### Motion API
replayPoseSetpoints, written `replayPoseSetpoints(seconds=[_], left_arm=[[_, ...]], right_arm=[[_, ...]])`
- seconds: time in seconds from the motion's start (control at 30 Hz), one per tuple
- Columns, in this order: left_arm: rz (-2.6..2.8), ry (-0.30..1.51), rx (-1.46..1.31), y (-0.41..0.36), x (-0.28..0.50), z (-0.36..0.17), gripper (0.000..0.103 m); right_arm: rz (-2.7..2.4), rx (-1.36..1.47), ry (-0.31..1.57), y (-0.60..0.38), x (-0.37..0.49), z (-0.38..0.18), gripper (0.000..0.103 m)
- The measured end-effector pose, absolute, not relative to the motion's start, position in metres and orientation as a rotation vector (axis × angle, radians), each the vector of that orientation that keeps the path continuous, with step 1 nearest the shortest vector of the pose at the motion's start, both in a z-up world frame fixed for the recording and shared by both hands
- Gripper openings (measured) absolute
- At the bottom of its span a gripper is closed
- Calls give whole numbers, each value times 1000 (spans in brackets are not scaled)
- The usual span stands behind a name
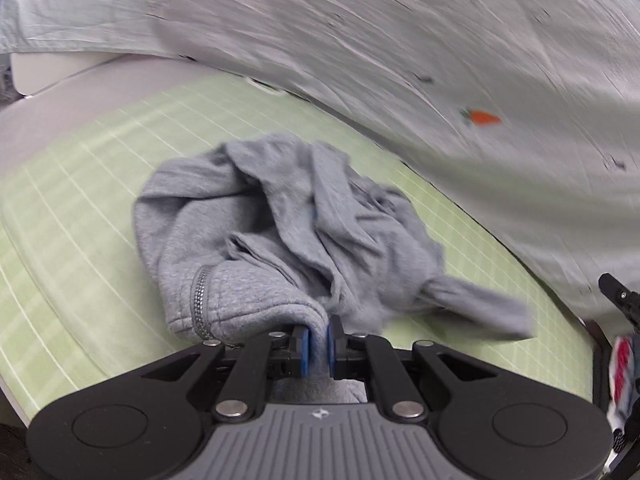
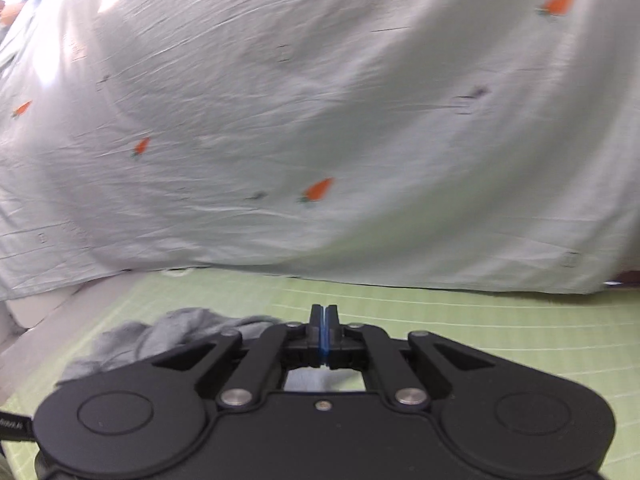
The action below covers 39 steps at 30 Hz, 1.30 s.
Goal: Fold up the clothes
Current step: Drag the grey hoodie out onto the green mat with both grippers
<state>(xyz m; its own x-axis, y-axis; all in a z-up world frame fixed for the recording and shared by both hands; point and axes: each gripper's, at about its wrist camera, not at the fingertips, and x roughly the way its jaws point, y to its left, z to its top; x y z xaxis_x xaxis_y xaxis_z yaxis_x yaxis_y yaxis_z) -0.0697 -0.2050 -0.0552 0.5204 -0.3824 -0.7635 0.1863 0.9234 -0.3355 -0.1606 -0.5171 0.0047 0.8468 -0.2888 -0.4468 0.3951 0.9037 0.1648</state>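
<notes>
The left gripper [image 1: 319, 338] pinches the crumpled grey hoodie [image 1: 280, 232], which lies left of the right gripper [image 2: 324, 334], pressed together and empty.

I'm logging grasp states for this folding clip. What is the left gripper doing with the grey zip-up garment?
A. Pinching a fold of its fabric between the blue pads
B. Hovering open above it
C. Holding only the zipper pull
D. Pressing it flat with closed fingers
A: in the left wrist view the left gripper has a fold of the grey garment clamped between its blue pads, with the zipper off to one side.
</notes>
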Motion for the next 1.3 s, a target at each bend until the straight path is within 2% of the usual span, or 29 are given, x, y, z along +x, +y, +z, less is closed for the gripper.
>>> replayPoseSetpoints(seconds=[0.13,0.37,0.4,0.47,0.5,0.53,0.57,0.6,0.63,0.7,0.73,0.87,1.3], left_arm=[[-298,979,-204,-226,-91,-63,16],[-213,950,-216,-228,-108,-55,28],[-205,948,-208,-230,-109,-54,30],[-213,929,-183,-231,-108,-49,33],[-218,919,-170,-231,-107,-47,36],[-223,909,-158,-231,-107,-45,38],[-228,899,-145,-231,-106,-42,42],[-233,889,-132,-232,-106,-40,48],[-238,879,-120,-232,-105,-38,51],[-248,859,-95,-232,-104,-34,63],[-253,849,-82,-232,-103,-31,66],[-283,825,-32,-233,-97,-28,69],[-547,960,127,-232,-22,-91,68]], right_arm=[[-464,317,475,-566,-218,-8,0],[-504,387,649,-579,-278,-58,5],[-503,392,675,-576,-281,-66,9],[-503,391,728,-569,-281,-77,27],[-506,389,751,-565,-280,-82,44],[-504,385,769,-562,-279,-86,53],[-495,378,781,-558,-278,-89,55],[-487,373,788,-555,-277,-92,62],[-479,368,789,-551,-275,-93,75],[-466,367,775,-546,-273,-94,94],[-462,371,768,-544,-270,-93,99],[-478,391,759,-537,-259,-93,99],[-629,414,813,-462,-235,-95,101]])
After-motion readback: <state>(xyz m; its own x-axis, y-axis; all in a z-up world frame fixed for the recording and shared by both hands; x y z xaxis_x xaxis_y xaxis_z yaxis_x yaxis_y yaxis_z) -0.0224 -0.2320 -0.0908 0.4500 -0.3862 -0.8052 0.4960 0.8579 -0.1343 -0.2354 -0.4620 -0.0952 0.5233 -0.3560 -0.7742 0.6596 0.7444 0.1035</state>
